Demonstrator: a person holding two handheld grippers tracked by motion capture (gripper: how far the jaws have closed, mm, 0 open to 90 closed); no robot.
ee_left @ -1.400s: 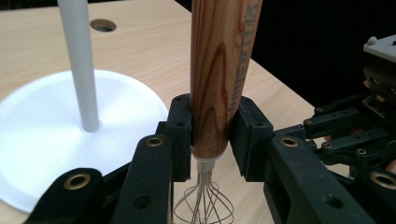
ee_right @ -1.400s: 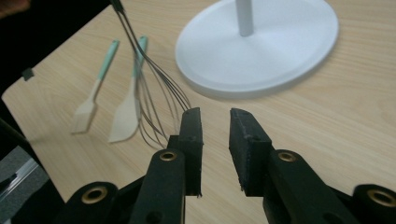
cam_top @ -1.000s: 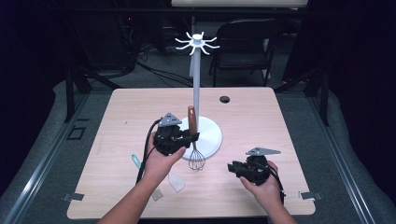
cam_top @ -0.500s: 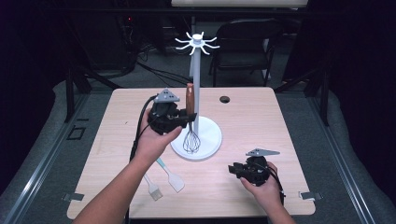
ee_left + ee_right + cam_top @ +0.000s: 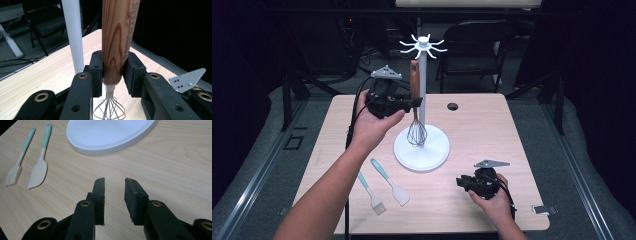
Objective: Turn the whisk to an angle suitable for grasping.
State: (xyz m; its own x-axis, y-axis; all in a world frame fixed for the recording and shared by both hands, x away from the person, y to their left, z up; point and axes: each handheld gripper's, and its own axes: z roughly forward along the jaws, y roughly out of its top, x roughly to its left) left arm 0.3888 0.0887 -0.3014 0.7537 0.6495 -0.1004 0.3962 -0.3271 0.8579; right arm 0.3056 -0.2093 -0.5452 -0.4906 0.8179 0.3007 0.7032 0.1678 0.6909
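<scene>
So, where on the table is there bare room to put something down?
The table is bare along its far edge, from the left corner to the small black disc, and on the right side between the white stand base and the right edge. It is crowded near the front left, where the brush and spatula lie.

The high view looked forward and down from above the person's side of the bench (image 5: 492, 125), taking in its whole top. The left gripper view sat raised and very near a whisk (image 5: 117, 40), facing along it past the white stand (image 5: 73, 32). The right gripper view lay low, close to the bench top. All 3 shared the stand; high and right views shared the 2 teal utensils (image 5: 37, 167).
</scene>
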